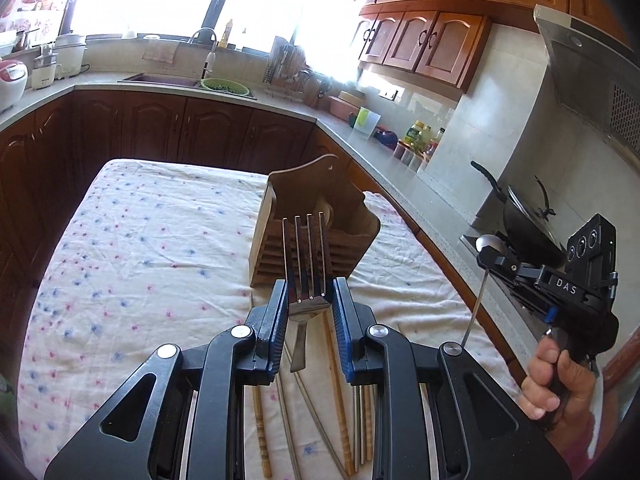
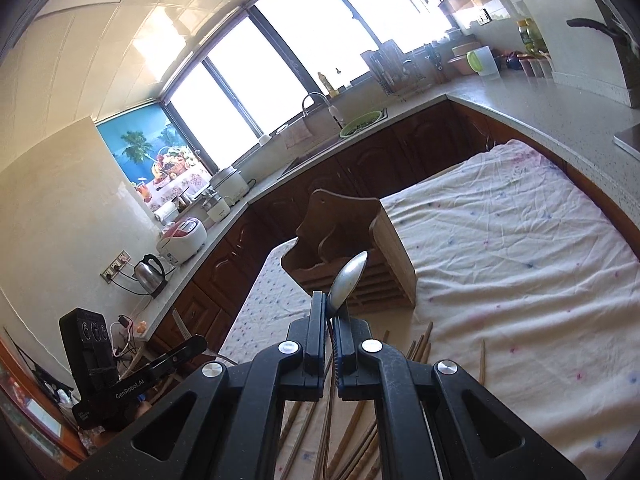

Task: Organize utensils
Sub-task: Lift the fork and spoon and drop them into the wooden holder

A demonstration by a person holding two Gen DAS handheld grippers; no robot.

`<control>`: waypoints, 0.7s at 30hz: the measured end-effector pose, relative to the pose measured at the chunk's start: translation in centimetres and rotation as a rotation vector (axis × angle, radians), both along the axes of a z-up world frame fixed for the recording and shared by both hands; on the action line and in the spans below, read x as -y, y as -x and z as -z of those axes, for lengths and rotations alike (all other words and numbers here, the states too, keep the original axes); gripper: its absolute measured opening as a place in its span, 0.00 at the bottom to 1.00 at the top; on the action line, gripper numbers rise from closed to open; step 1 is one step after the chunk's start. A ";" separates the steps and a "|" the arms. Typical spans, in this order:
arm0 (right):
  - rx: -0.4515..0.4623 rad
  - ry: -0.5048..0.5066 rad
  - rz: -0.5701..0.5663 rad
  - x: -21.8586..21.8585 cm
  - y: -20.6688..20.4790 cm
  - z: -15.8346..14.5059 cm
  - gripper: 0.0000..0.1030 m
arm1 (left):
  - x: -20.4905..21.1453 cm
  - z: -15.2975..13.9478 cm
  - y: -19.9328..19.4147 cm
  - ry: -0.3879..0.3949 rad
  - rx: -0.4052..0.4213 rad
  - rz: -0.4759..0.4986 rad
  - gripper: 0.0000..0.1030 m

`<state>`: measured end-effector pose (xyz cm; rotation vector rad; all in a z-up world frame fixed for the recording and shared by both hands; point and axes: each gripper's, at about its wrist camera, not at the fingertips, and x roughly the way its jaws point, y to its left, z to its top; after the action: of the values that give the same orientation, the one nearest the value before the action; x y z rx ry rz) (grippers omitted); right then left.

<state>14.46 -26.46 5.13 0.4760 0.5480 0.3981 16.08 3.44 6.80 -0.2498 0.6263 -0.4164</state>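
— Left gripper [image 1: 308, 300] has its blue pads pressed on the fork [image 1: 306, 268] near the neck, tines up and handle hanging down. Clamped, but on smooth metal, so the fork could pivot between the pads.

— And the right gripper [image 2: 329, 322]?

— Clenched tight on the spoon [image 2: 347, 282] just under the bowl. In the left wrist view the thin handle dangles far below the jaws, so it could swing and catch the front lip of the wooden holder [image 1: 316, 224].

— Where do both pieces sit relative to it?

— Both are off the cloth-covered table [image 1: 140, 240], short of the holder, which stands ahead in the middle of the cloth. My guess is the next move is a drop into its front pocket.

— Anything else?

— The holder looks light; a nudge from either handle could tip or shove it. The chopsticks [image 1: 336, 392] lying loose under the grippers could get swept if a hand dips low.
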 end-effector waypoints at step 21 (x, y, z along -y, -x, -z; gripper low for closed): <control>0.263 0.081 0.149 -1.7 -12.7 -6.2 0.03 | 1.1 -4.8 -14.4 0.071 0.034 -0.135 0.20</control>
<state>27.14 -24.80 11.32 0.3769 0.2708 0.2891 30.48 2.30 11.57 -0.3502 0.5580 -0.3126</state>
